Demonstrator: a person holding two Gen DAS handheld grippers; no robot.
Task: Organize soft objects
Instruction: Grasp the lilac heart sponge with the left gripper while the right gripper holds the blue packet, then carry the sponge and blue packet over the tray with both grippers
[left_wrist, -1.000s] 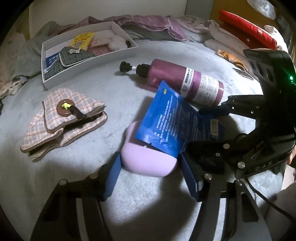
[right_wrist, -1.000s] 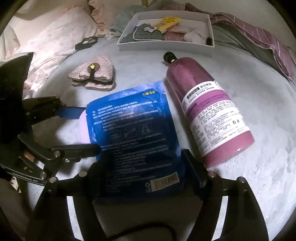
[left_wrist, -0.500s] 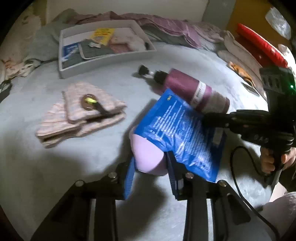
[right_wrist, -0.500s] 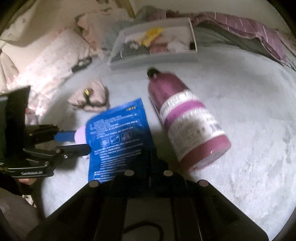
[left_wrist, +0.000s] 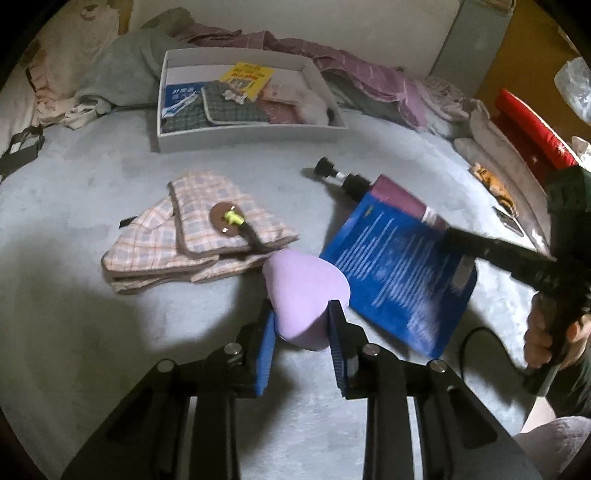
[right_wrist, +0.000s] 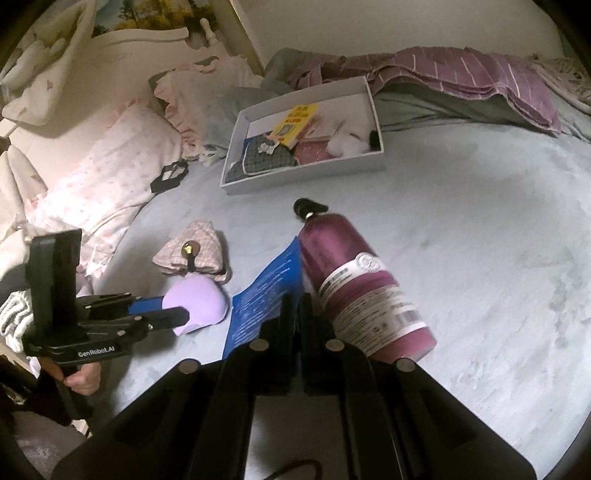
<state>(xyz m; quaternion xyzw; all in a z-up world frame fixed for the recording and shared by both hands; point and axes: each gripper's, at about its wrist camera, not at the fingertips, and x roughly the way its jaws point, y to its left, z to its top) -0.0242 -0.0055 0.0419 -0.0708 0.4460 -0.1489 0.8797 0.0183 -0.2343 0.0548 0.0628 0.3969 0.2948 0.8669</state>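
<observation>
Left gripper (left_wrist: 301, 325) pinching lilac cushion (left_wrist: 304, 288), right of plaid pouch (left_wrist: 199, 229) | right gripper (right_wrist: 295, 306) fingers pressed on blue packet (left_wrist: 399, 273), between cushion and purple bottle (right_wrist: 362, 291)

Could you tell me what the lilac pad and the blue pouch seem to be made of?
Lilac pad: likely soft matte foam or silicone; smooth, rounded, no glare. Blue pouch: apparently thin plastic film, printed, flat and slightly glossy.
</observation>
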